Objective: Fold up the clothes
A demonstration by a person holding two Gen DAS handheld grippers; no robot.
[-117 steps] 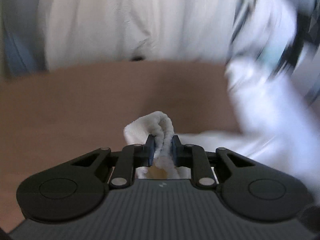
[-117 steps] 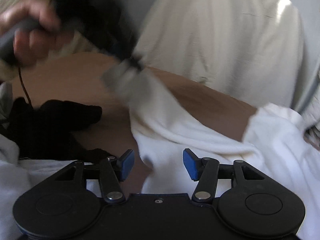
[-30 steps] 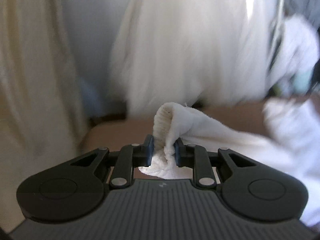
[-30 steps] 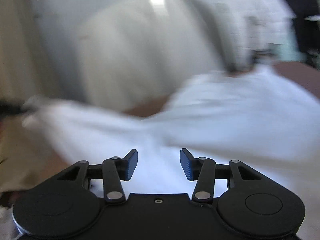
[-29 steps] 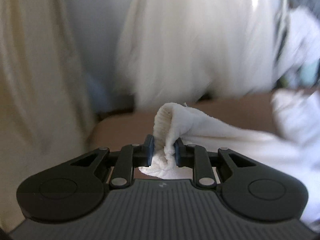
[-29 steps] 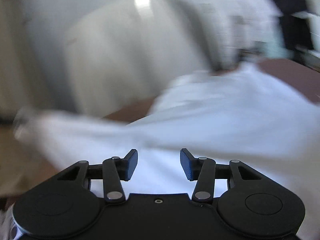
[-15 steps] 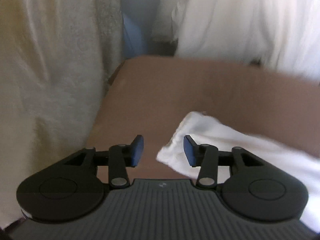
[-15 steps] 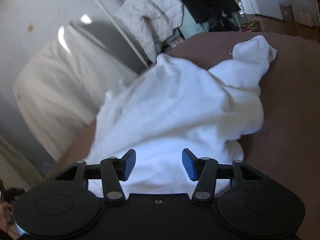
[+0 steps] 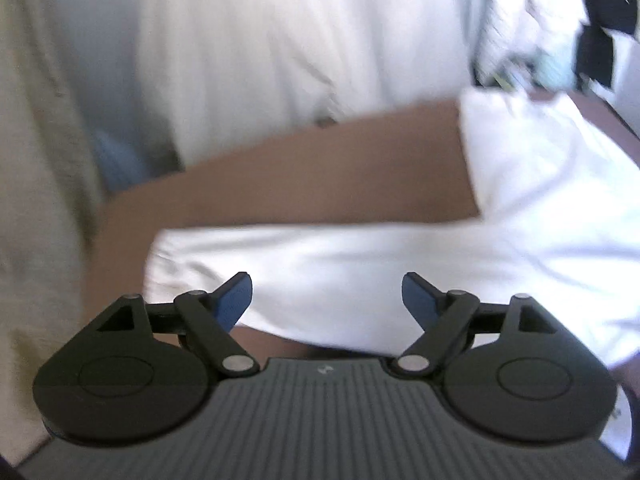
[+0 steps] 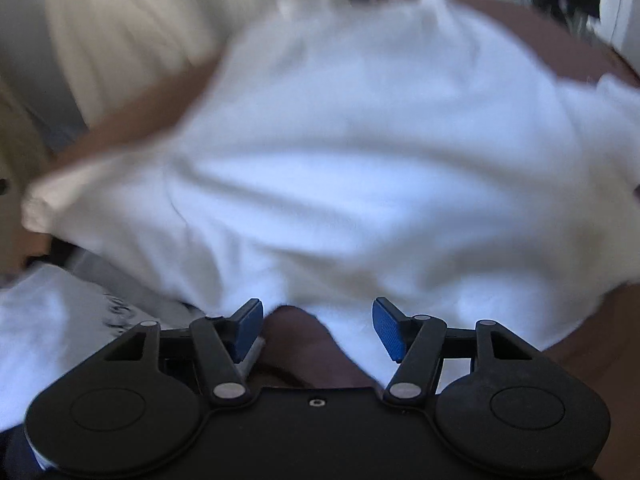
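Note:
A white garment (image 9: pixel 400 264) lies spread on the brown surface (image 9: pixel 320 172); it also fills the right wrist view (image 10: pixel 360 160), which is blurred. My left gripper (image 9: pixel 326 294) is open and empty, just over the garment's near edge. My right gripper (image 10: pixel 318 326) is open and empty at the garment's near hem, with brown surface showing between its fingers.
Pale curtains or sheets (image 9: pixel 260 40) hang behind the brown surface, and a beige cloth (image 9: pixel 36 160) hangs at its left edge. Another white cloth with dark print (image 10: pixel 60 320) lies at the lower left of the right wrist view. Cluttered clothes (image 9: pixel 540 32) are at the far right.
My left gripper let go of the bunched garment corner and opened wide; the garment now lies flat on the surface. My right gripper stayed open and swung over the garment.

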